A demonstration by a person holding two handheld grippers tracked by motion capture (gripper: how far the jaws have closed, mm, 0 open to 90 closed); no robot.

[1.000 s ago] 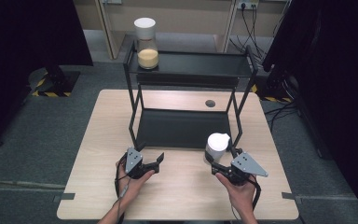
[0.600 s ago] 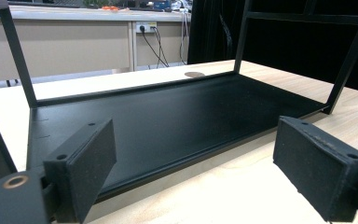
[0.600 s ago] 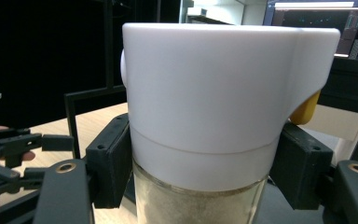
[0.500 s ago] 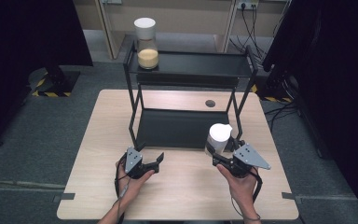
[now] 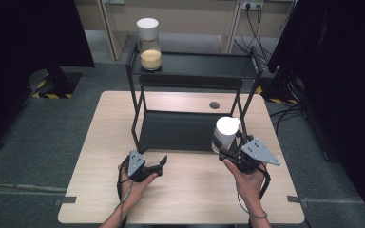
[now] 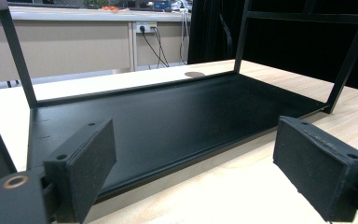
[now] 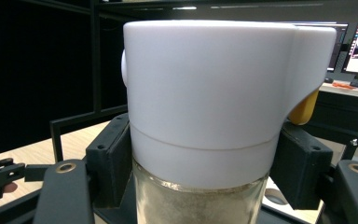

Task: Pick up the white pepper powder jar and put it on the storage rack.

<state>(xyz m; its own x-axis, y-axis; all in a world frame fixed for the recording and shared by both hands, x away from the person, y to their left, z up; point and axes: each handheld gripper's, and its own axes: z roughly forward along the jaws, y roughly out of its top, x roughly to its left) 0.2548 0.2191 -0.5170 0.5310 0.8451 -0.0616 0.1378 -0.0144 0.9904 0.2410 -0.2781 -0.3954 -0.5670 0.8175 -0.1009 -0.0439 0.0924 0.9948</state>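
My right gripper (image 5: 225,151) is shut on a glass jar with a white lid (image 5: 225,133), held upright above the table in front of the black rack's right leg. In the right gripper view the pads (image 7: 112,158) press both sides of the jar (image 7: 214,116) just under its lid; pale powder fills the glass. A second jar with a white lid and yellow-tan contents (image 5: 149,43) stands at the left end of the rack's top shelf (image 5: 204,66). My left gripper (image 5: 158,164) rests low at the table's front left, open, nothing between its pads (image 6: 86,161), facing the rack's bottom shelf (image 6: 168,116).
The black two-shelf rack (image 5: 190,128) stands on the middle and back of the wooden table (image 5: 190,199). A round cable hole (image 5: 214,105) lies in the tabletop behind the bottom shelf. Dark curtains flank both sides; cables run along the floor at the back right.
My right gripper has lifted the jar upward and a little toward the rack. The left gripper has stayed in place.
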